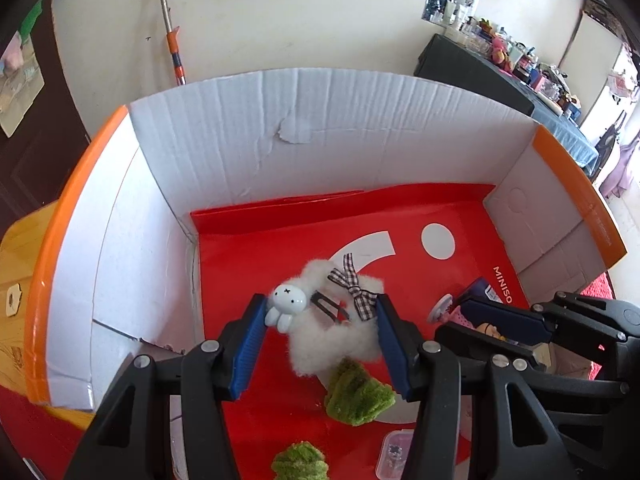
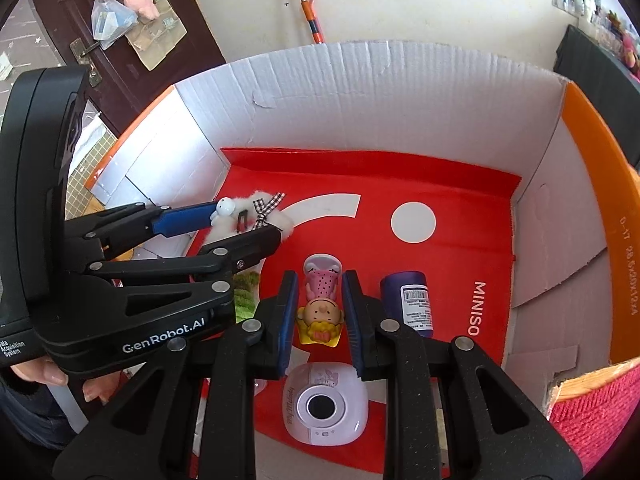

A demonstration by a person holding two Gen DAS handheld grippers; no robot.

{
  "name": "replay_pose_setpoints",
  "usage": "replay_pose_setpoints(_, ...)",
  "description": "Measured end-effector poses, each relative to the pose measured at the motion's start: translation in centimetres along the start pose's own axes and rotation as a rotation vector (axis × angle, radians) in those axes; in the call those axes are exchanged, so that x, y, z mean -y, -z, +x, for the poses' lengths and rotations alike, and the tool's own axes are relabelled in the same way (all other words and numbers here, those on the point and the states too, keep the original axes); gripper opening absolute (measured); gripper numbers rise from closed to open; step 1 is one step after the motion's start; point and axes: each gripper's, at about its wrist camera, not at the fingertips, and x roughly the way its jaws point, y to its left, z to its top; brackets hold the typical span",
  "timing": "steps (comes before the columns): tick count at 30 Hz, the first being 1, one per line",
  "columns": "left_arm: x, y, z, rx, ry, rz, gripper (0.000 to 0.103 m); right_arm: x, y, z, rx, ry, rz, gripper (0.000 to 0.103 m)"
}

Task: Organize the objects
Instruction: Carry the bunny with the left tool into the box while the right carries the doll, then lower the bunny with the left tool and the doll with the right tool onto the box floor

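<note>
White corrugated cardboard box (image 1: 320,120), red paper lining: both grippers lowered inside.
Left wrist view: left gripper (image 1: 320,316) grasping fluffy white bunny-faced hair clip (image 1: 336,320), held crosswise between the pads. Right wrist view: right gripper (image 2: 320,300) clenched on pink-dressed blonde doll figurine (image 2: 322,300), lengthwise along the fingers.

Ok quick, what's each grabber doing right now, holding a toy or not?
Left gripper: closed on the fluffy white clip with the bunny, inside the box.
Right gripper: closed on the little doll in the pink dress.
</note>
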Motion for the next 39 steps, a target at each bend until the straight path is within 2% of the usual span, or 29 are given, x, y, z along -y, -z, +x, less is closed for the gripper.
replay_pose_setpoints(10,-0.9,0.3,1.1,-0.039,0.049,-0.088,0.056,0.8,0.1,0.5,-0.011,-0.004,0.052,0.021)
replay_pose_setpoints(20,-1.5,0.5,1.0,-0.026,0.075,-0.169,0.056,0.7,0.3,0.8,-0.023,0.019,0.066,0.021)
replay_pose_setpoints(39,-1.3,0.5,1.4,-0.042,0.065,-0.174,0.057,-0.8,0.5,2.3,-0.099,0.064,0.02,0.022)
